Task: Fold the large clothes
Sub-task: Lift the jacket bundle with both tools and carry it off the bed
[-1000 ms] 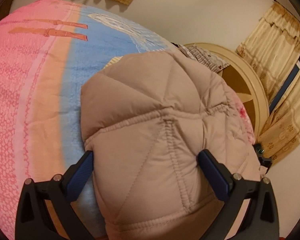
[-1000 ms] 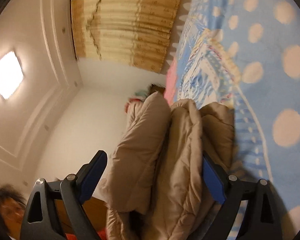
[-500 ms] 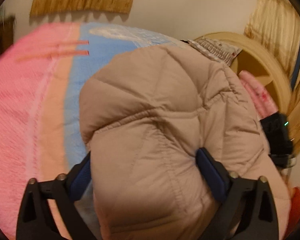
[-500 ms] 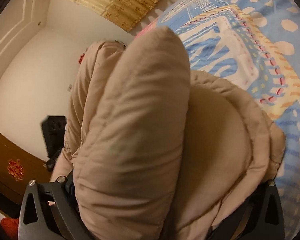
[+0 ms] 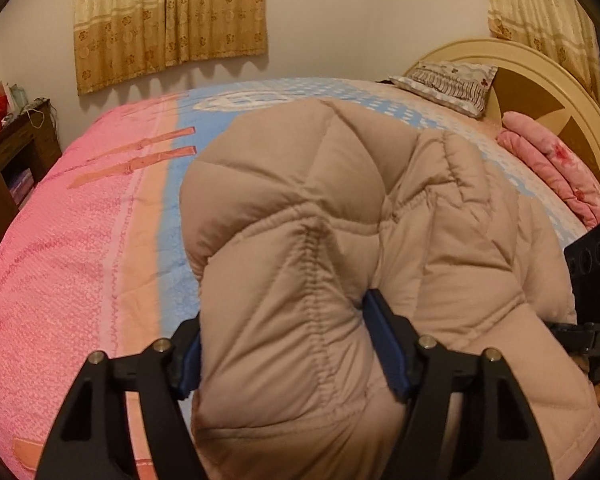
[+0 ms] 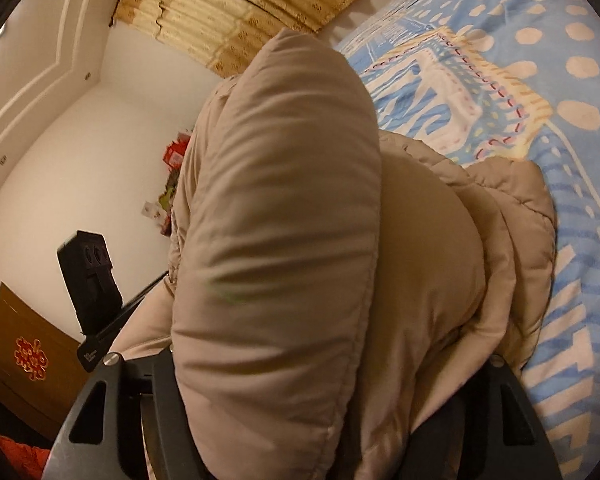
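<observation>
Since a second ago, the padded coat (image 5: pixel 340 264) is being swung level over the bed (image 5: pixel 80 248). Both jaws are being closed onto its bulk, the left gripper (image 5: pixel 288 344) and right gripper (image 6: pixel 320 392) gripping opposite ends, its length spanning between them.

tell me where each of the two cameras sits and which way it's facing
Left wrist: sits on the left gripper, looking forward and down over its two fingers, closing on a bulge of the tan puffer jacket, across the pink and blue bedspread to the headboard and curtains.
Right wrist: sits on the right gripper, rolled sideways, jaws closing and mostly buried under jacket folds; dotted blue bedspread on the right, wall and ceiling on the left.
Shared: the jacket and bedspread; each view also catches the other gripper's black housing.
</observation>
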Demonstrator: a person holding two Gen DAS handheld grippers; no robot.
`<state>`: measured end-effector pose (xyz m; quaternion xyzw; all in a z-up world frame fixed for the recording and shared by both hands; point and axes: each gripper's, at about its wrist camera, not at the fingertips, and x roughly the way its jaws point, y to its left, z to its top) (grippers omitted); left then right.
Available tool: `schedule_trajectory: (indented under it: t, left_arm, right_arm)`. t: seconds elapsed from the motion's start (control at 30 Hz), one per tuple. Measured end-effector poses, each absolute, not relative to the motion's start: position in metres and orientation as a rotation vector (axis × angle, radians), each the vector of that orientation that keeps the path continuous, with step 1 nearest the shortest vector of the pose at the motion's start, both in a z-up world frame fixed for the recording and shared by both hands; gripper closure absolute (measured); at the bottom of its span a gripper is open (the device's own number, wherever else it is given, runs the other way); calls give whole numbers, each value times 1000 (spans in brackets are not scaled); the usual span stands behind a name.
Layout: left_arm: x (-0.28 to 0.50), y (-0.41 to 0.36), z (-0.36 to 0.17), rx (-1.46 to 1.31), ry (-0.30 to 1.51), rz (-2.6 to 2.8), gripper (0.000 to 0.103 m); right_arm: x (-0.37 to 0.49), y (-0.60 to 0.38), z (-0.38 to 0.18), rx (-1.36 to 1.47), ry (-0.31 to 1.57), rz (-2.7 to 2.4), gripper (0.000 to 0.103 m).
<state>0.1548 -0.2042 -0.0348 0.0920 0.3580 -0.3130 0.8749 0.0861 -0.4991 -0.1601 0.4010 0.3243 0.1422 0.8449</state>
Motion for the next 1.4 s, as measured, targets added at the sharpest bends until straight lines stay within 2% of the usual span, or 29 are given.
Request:
schedule_trajectory:
  t: [0.17, 0.33, 0.5, 0.83, 1.0, 1.07, 1.17, 1.23, 1.3, 1.4]
  left_arm:
    - [152, -205, -35, 183, 740, -650, 32]
    - [139, -198, -28, 177, 710, -665, 39]
    - [133, -205, -25, 220, 706, -657, 39]
    - [148, -205, -33, 188, 765, -652, 17]
    - [177, -176, -52, 14, 884, -771, 0]
    - [187, -174, -62, -74, 952, -815, 0]
    - [181, -183, -58, -43, 934, -828, 9]
    - [167, -187, -51, -20, 894, -820, 21]
    - [157, -187, -45, -31, 867, -806, 29]
    - [137, -185, -33, -22, 808, -780, 35]
  right_arm:
    - [81, -494, -155, 818, 692, 288, 39]
    - [73, -482, -139, 805, 660, 310, 45]
    - [63, -480, -141, 831, 652, 291, 46]
    - [44, -491, -160, 927, 608, 335, 46]
    - [41, -495, -164, 935, 596, 372, 46]
    - [41, -496, -166, 933, 598, 380, 46]
    - [43, -492, -166, 925, 602, 378, 46]
    - [44, -487, -161, 909, 609, 367, 46]
    - [41, -479, -153, 885, 612, 353, 46]
    - [30, -459, -134, 841, 590, 346, 46]
